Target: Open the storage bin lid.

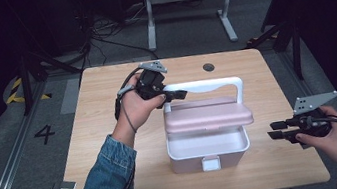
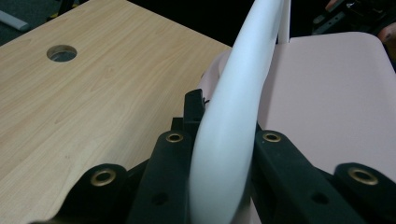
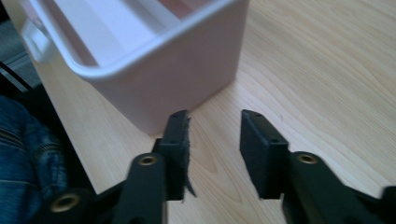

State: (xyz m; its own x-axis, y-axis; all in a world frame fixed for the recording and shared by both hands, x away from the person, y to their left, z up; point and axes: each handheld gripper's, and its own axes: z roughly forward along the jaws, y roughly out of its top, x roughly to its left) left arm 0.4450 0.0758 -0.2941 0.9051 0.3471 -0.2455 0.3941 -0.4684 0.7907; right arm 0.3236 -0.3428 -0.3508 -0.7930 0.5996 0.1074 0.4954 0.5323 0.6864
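white box (image 1: 209,155), pink lid (image 1: 207,119), light woodgrain table (image 1: 102,135)

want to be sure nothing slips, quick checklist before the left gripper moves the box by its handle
1. Left gripper shut on the white curved plastic handle: ok, a jaw on each side.
2. Right gripper open and apart from the white rectangular plastic box: ok.
3. Pink flat lid closed on the box: not ok, it sits shifted back, front of the box open.
4. Front latch fastened: cannot tell.
5. Light wooden table free around the box: ok.
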